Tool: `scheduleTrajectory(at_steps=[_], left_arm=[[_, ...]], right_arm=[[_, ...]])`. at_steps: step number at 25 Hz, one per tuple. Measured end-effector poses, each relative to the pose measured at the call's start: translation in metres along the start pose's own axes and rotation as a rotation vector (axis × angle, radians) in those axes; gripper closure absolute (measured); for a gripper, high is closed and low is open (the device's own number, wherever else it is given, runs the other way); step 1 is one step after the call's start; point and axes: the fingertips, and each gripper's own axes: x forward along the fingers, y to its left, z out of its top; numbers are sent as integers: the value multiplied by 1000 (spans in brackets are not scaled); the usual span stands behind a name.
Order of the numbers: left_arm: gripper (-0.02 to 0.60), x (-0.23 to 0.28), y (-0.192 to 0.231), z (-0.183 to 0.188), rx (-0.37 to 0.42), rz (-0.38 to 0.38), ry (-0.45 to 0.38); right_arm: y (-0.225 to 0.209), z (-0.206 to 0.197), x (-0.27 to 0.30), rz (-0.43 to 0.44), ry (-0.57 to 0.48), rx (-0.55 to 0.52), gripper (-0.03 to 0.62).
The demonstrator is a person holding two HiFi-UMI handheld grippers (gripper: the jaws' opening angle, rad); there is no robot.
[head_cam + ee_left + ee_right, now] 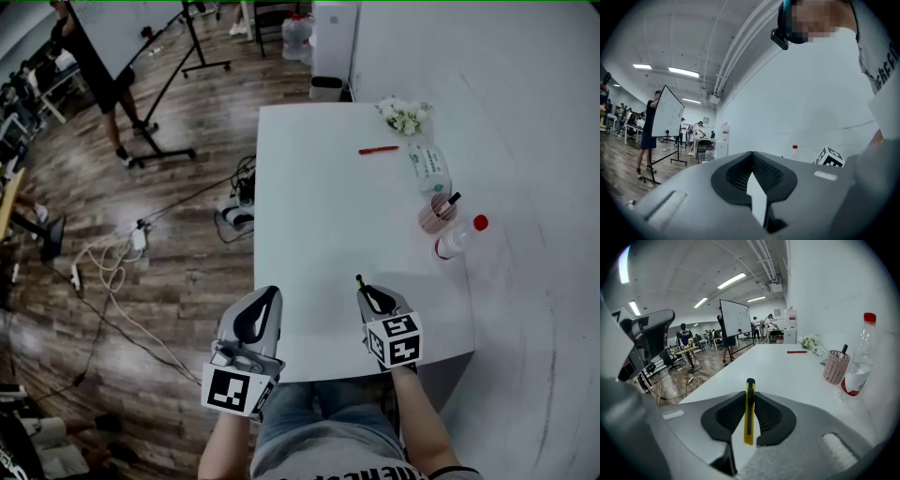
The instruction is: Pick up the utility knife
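Right gripper [749,397]: jaws narrow, clamped on the utility knife [749,413]. The ribbed black pads press its two flat sides.

Knife: slim, flat bar with a yellow casing and a black strip running down its upper edge, ending in a rounded black tip. It is held on edge, narrow side up. The long axis runs along the line the gripper points. The black tip pokes past the jaw tips towards the far end of the table [787,371], and the yellow rear end sits back in the gap between the jaws.

In the head view the knife [360,280] shows only as a short dark nub ahead of the right gripper [375,298], aimed up and slightly left over the near end of the table. I cannot tell whether it touches the surface.

Left gripper [751,157]: jaws together, pads meeting at the tips, nothing between them. It sits off the table's near left corner, over the wood-plank floor [141,281].

Table top is matt white, smooth and rectangular. Along its far right side stand a pink perforated cup [836,366] with a dark stick in it and, just beside it, a clear plastic bottle [857,366] with a red cap. Further back lie a thin red pen [797,351] and a small bunch of white flowers [808,341].

Gripper shells are grey moulded plastic.
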Motion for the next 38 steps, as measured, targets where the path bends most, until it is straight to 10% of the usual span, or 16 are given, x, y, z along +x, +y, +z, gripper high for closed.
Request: scheduleTrajectory(at_steps=[38], left_arm=[[562,2,-30,15,11,-203,-32]], right_arm=[[28,86,-146,-176,-471,23,536]])
